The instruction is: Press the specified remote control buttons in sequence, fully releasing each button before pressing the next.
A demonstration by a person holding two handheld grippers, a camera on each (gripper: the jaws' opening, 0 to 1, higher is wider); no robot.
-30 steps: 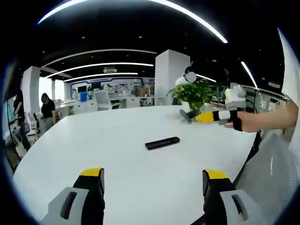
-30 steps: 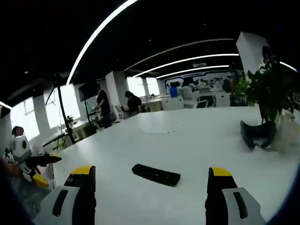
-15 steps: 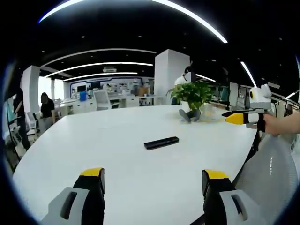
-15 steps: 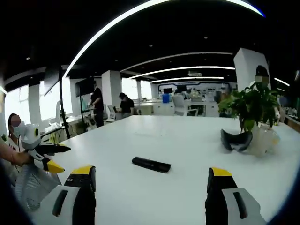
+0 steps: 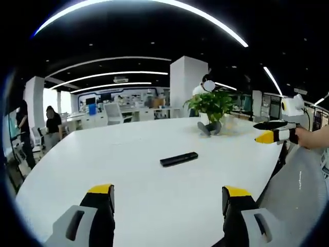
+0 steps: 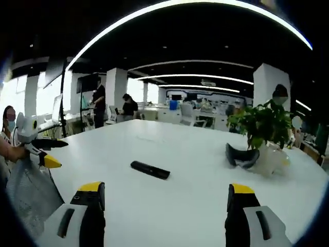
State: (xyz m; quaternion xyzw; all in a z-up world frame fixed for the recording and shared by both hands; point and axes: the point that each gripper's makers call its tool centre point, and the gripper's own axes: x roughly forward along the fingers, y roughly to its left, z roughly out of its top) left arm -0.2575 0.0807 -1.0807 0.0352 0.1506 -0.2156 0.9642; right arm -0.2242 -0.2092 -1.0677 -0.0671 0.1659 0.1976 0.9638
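No button looks pressed yet: the remote control [image 5: 178,159] lies flat near the middle of the white desk [image 5: 128,149], well apart from both tools, so the approach is still to come and one tip must come down onto the first button. The left gripper [image 5: 168,198] and the right gripper [image 6: 163,195] each stand wide and empty near the desk's edge. The right gripper view adds the dark headset [image 6: 241,157] and clear pot beside the plant [image 6: 263,123] near the far edge

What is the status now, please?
Both grippers, left and right, open, off the remote. Remote flat on white table, untouched. Nothing in the way.
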